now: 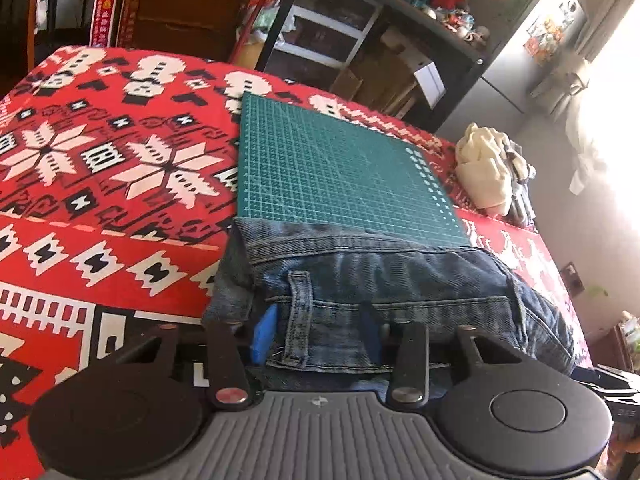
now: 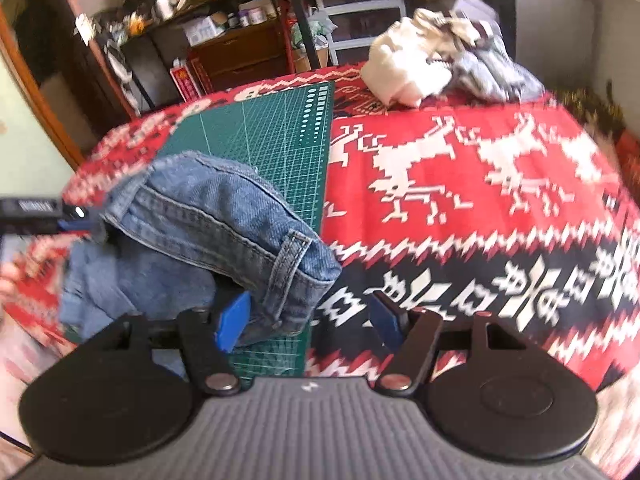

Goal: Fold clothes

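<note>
A pair of blue jeans (image 1: 360, 276) is bunched at the near edge of the green cutting mat (image 1: 332, 168). My left gripper (image 1: 318, 332) is shut on the waistband beside a belt loop, with denim filling the space between its blue fingers (image 1: 265, 334). In the right wrist view the same jeans (image 2: 208, 220) hang in a raised fold over the mat (image 2: 280, 140). My right gripper (image 2: 308, 320) stands open; the waistband end with a belt loop drapes against its left finger (image 2: 232, 320), and its right finger is bare. The left gripper (image 2: 68, 220) shows at the left edge, holding the denim.
A red, white and black patterned blanket (image 1: 100, 200) covers the bed. A heap of cream and grey clothes (image 2: 436, 68) lies at the bed's far corner. Shelves and drawers (image 1: 320, 36) stand past the far edge.
</note>
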### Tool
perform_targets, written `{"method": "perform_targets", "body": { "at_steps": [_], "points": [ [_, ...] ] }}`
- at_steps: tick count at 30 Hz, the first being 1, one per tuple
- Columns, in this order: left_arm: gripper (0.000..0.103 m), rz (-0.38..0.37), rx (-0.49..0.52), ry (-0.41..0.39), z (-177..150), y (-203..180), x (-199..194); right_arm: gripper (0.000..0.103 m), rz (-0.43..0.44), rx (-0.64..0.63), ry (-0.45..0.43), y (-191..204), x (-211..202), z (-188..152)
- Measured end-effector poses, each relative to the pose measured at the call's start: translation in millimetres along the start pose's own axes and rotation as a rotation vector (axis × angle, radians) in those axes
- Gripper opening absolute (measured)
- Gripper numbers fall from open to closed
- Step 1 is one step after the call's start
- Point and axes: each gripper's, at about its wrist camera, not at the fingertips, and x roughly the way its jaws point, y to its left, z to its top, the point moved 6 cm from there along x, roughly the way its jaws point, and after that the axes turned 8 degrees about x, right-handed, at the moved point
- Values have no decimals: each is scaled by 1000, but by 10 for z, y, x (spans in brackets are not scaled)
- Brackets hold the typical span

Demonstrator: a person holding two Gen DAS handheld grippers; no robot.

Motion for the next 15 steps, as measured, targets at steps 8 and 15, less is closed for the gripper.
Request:
{"method": "perform_targets", "body": {
  "at_steps": [8,15],
  "points": [
    [34,-27,-95,-47,9,173,-63,46,66,137,-16,-26,98,75],
    [37,-37,-102,-2,-31,143,10,28,84,143,-74,108,-24,163]
  ]
}}
